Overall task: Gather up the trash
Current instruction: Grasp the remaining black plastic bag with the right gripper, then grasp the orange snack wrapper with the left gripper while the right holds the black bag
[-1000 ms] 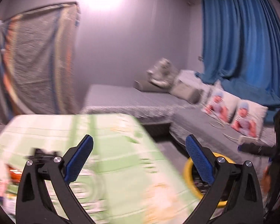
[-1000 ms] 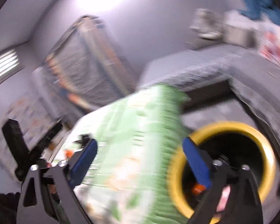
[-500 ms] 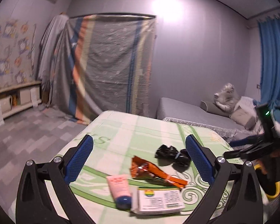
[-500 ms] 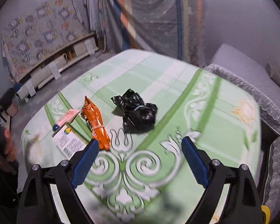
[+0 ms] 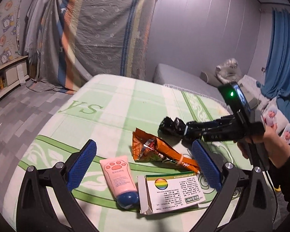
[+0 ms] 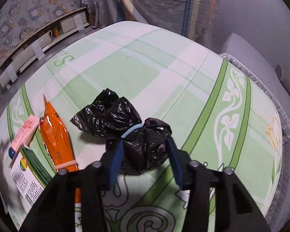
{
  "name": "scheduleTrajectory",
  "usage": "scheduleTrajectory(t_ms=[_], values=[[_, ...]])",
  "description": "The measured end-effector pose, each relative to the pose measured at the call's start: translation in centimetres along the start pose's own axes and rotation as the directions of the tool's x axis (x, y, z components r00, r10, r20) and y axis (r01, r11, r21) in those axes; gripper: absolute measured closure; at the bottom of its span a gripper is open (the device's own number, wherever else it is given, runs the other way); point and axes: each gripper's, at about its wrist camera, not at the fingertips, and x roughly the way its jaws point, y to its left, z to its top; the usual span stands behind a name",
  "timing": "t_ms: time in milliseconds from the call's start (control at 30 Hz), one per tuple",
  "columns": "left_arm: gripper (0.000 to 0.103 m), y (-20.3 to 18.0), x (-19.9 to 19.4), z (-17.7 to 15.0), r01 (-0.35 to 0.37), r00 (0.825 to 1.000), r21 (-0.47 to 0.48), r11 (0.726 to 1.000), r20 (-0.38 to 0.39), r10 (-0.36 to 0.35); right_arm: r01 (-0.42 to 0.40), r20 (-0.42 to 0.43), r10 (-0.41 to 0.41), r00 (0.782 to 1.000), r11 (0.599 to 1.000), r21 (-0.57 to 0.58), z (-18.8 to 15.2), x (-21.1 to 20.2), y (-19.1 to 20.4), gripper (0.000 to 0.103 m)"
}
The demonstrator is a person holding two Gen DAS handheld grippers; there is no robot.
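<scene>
A black plastic bag [image 6: 123,119] tied with a blue band lies on the green-and-white tablecloth [image 6: 164,61]. My right gripper [image 6: 145,148] has its fingers on both sides of the bag's knotted end, closed against it; the bag still rests on the table. The bag also shows in the left wrist view [image 5: 172,126], with the right gripper [image 5: 189,130] on it. An orange snack wrapper [image 5: 160,152], a pink tube [image 5: 118,177] and a white carton [image 5: 174,191] lie close by. My left gripper [image 5: 145,166] is open and empty, above the tube and carton.
The table edge curves round near the carton. A grey bed [image 5: 183,77] and a sofa with cushions [image 5: 280,123] stand behind and to the right. A draped cloth [image 5: 98,29] hangs at the back wall. A low shelf [image 6: 40,38] runs along the left wall.
Both grippers swung from the yellow-rimmed bin back to the table. The right gripper then came down and closed from wide open onto the black bag. The left gripper moved nearer the tube and carton.
</scene>
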Motion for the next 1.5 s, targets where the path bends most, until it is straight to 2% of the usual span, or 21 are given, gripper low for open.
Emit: scheduleTrajectory(t_ms=[67,167,267,367,533,733,800,933,1033,1067,1200,1333,1367,1400,1500], values=[[0.008,-0.5,1.1,0.0,0.002,0.999,0.010,1.000,-0.043,-0.001,-0.027,0.005,0.026,1.000,0.999,0.046,-0.2,-0.2,-0.7,0.081],[0.008,-1.6,2.7,-0.2,0.003,0.995,0.036,0.999,-0.103,0.001,-0.029,0.056,0.025,0.998,0.997,0.065,-0.8,-1.8,-1.1,0.091],[0.008,-2.6,4.0,0.0,-0.008,0.991,0.074,0.997,-0.134,0.018,-0.112,0.110,0.099,0.989,0.986,0.120,-1.7,-4.1,-2.2,0.091],[0.008,-3.2,5.4,0.4,-0.003,0.985,0.089,0.996,-0.173,0.018,-0.140,0.162,0.118,0.980,0.981,0.131,-2.5,-6.6,-2.7,0.091],[0.009,-2.9,7.8,0.8,-0.015,0.972,0.063,0.998,-0.232,0.029,-0.215,0.213,0.179,0.961,0.963,0.160,-4.1,-9.6,-3.5,0.090],[0.010,-2.1,11.0,0.7,-0.056,0.954,0.027,0.998,-0.294,0.061,-0.254,0.246,0.212,0.946,0.954,0.157,-5.5,-11.8,-3.2,0.090],[0.024,-2.0,11.6,0.6,-0.053,0.949,0.019,0.998,-0.310,0.056,-0.261,0.251,0.219,0.943,0.953,0.151,-5.8,-12.2,-2.9,0.090],[0.040,-1.9,12.9,0.3,-0.062,0.941,0.010,0.998,-0.333,0.062,-0.275,0.263,0.230,0.937,0.950,0.148,-6.2,-12.8,-2.7,0.090],[0.075,-2.0,12.9,0.6,-0.065,0.945,0.011,0.998,-0.322,0.065,-0.287,0.270,0.238,0.933,0.945,0.158,-6.6,-13.3,-2.8,0.090],[0.081,-2.1,13.0,0.8,-0.071,0.943,0.024,0.997,-0.324,0.075,-0.290,0.272,0.240,0.932,0.943,0.160,-6.7,-13.4,-2.9,0.090],[0.083,-2.1,13.0,0.8,-0.077,0.945,0.025,0.997,-0.317,0.081,-0.300,0.286,0.244,0.927,0.938,0.172,-7.2,-13.9,-3.3,0.090],[0.085,-2.1,11.1,1.4,-0.065,0.958,0.004,0.998,-0.279,0.063,-0.296,0.305,0.233,0.923,0.938,0.180,-8.0,-15.3,-3.5,0.090],[0.087,-2.1,10.4,1.6,-0.057,0.964,-0.004,0.998,-0.261,0.054,-0.296,0.309,0.232,0.922,0.938,0.181,-8.1,-15.5,-3.6,0.090],[0.101,-2.2,9.7,1.8,-0.051,0.969,-0.008,0.999,-0.243,0.048,-0.297,0.316,0.231,0.920,0.937,0.182,-8.3,-15.9,-3.6,0.090],[0.103,-2.7,7.4,2.7,-0.028,0.983,-0.009,1.000,-0.181,0.025,-0.304,0.341,0.231,0.911,0.935,0.181,-9.0,-17.3,-3.8,0.090]])
